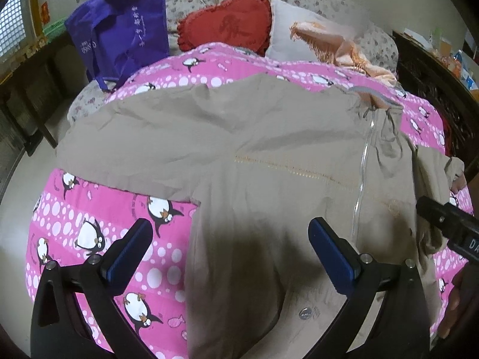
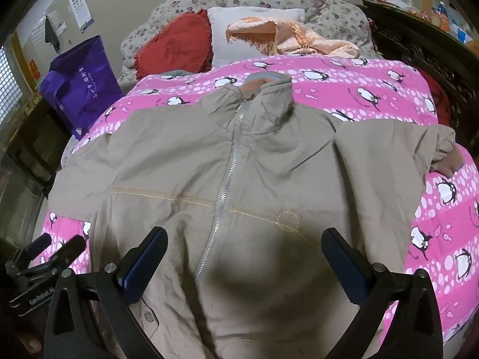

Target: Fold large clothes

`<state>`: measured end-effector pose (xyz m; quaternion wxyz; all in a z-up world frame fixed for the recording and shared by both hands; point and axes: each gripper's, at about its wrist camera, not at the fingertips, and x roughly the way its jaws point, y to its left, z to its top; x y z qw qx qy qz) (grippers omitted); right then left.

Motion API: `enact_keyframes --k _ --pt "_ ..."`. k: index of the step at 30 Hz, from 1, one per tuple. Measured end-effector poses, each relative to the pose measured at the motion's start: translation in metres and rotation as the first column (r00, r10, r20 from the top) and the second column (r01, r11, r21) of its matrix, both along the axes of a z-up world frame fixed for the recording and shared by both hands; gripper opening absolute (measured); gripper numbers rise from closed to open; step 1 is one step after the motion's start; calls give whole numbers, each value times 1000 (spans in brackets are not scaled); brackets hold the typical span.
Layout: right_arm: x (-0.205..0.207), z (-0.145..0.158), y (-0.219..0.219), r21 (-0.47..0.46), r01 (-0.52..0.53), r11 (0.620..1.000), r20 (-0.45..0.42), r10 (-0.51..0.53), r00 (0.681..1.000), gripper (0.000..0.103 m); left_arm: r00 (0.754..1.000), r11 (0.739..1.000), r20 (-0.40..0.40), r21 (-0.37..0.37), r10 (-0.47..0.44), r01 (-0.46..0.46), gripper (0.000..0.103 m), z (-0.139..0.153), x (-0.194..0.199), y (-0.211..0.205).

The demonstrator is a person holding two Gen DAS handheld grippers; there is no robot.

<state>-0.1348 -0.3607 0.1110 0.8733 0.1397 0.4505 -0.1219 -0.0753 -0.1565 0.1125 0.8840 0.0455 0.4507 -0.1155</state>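
On the bed (image 2: 374,77), the jacket (image 2: 239,164) lies spread, zipped; both tongs, left (image 1: 230,251) and right (image 2: 244,260), hover agape, empty. Slippery fabric could bunch if only one layer is pinched.

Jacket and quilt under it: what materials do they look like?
Jacket: looks like a thin woven synthetic or cotton blend, matte beige; it holds fine sharp creases. Ribbed knit cuff, pale zipper, metal or plastic unclear. Quilt: printed woven cotton-like cover, matte pink with penguins, seemingly padded; it looks puffy at the edges. Both guesses rest on look alone.
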Motion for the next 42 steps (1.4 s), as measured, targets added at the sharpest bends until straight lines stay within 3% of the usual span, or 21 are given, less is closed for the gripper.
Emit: enact_keyframes --k 9,42 --pt "-3 -5 -4 5 6 1000 -4 -6 1000 103 1000 999 8 45 4 -4 103 -6 3 -7" --pt "6 -16 2 16 -13 1000 -32 14 999 103 1000 999 -6 48 23 -22 103 -14 9 -1"
